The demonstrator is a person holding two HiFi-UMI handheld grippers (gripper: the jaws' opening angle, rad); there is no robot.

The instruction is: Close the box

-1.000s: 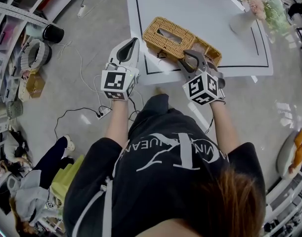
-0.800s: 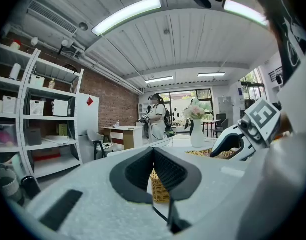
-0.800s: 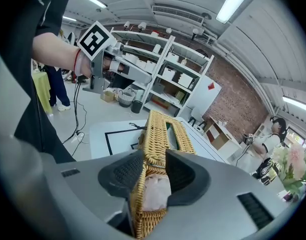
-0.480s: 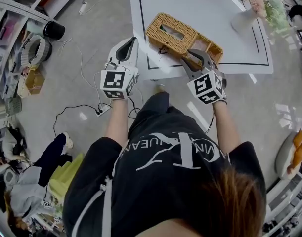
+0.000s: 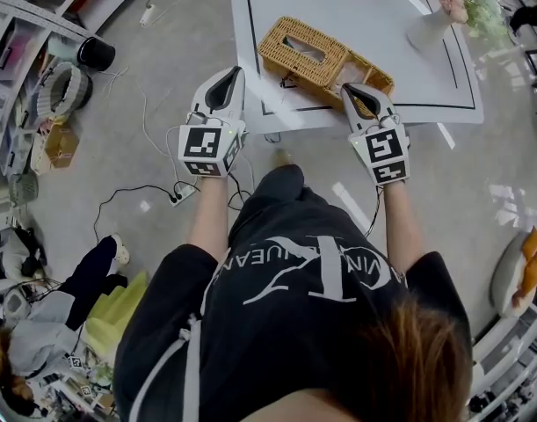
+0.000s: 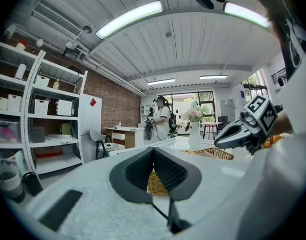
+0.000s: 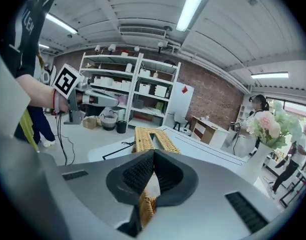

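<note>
Here I am at the near edge of the white table (image 5: 356,7). The wicker box (image 5: 325,60) sits in the upper centre of the head view. Its slotted lid (image 5: 303,49) is toward the left, and the open woven base (image 5: 373,76) shows toward the right. To me the lid doesn't look seated, so the closing is yet to be done.

My right gripper (image 5: 349,89) is right over the base's near rim, and its jaws have just snapped closed. In its own view the tips meet. The strip of wicker showing in the slit under them looks like the box beyond, so I judge nothing is clamped.

My left gripper (image 5: 237,70) hovers off the table's near left side, pads together and empty.

On handling, I'd expect woven cane like this to be light and fairly stiff. It should have a little spring and a rough surface the pads won't slip on. The thin weave could crush or splay if pinched hard. So I'd take the lid by its free long rim with a shallow bite, then swing it over gently. The other gripper should steady the base, or the whole light box will slide.
</note>
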